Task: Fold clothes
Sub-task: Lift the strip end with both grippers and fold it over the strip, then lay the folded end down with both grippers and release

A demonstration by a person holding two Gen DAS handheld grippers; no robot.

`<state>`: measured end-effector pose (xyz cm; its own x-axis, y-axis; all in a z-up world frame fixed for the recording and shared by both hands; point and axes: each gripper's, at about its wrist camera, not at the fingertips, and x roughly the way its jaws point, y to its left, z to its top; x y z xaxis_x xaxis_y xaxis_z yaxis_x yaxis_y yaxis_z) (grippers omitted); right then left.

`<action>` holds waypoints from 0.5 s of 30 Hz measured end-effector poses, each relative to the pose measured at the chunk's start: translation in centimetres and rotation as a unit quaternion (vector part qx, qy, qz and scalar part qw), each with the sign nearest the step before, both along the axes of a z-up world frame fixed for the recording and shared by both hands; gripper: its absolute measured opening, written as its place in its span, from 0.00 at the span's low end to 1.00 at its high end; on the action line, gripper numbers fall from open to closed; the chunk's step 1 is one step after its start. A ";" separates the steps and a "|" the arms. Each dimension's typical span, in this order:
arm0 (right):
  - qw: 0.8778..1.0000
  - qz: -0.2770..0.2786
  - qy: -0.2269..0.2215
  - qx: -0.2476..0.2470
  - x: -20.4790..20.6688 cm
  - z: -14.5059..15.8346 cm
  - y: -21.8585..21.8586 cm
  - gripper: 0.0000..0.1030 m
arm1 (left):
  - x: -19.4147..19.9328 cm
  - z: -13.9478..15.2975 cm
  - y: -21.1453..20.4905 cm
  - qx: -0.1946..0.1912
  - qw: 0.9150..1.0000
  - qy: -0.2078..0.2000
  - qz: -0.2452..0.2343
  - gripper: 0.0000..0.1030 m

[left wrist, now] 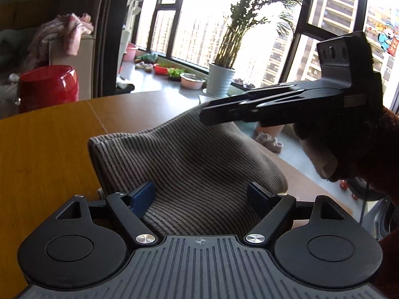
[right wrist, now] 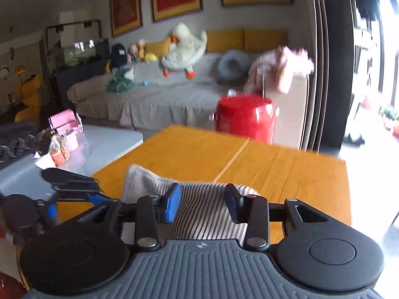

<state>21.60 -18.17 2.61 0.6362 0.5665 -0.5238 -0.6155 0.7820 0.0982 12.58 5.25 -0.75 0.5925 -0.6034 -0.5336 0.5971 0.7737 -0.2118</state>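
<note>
The wooden table [left wrist: 49, 149] takes up most of the near scene, its orange-brown top bare except for the one garment, a grey-and-dark striped knit [left wrist: 189, 164], which lies bunched in a soft hump near the table's near edge. Both tools are at it. The left gripper [left wrist: 202, 196] stands with its fingers spread wide, the cloth lying between them, and the blue pads do not look to be pressing on it. The right gripper [right wrist: 203, 203] has its fingers [right wrist: 172, 205] set narrower with striped cloth rising between them; whether those pads pinch the knit or only flank it I cannot tell. As I judge it, the fold is still being set up: the piece needs to be drawn out flat before any edge is carried over, so each tool would do well to take a separate corner or hem, not the middle of the hump, and pull apart evenly. The left wrist view alone shows the right gripper from the side, reaching over the far ridge of the knit, with the window, a potted palm [left wrist: 224, 74] and a red stool [left wrist: 47, 87] behind. The right wrist view alone shows the left gripper low at the left, a sofa [right wrist: 162, 94] with a plush duck [right wrist: 184, 47], and a white side table [right wrist: 107, 139].
</note>
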 end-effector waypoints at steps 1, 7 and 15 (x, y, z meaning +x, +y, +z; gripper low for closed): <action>1.000 -0.006 0.016 -0.012 0.7 -1.1 0.5 0.38 | 0.0 0.2 0.2 -0.002 1.000 -0.002 0.002 0.83; 0.999 -0.024 0.040 -0.024 1.7 -4.1 1.2 0.38 | 0.4 3.1 1.5 -0.036 0.998 -0.046 0.010 0.85; 0.999 -0.019 0.010 -0.047 -1.1 -2.3 1.1 0.46 | 5.2 -0.3 1.0 -0.003 0.999 -0.006 0.047 0.65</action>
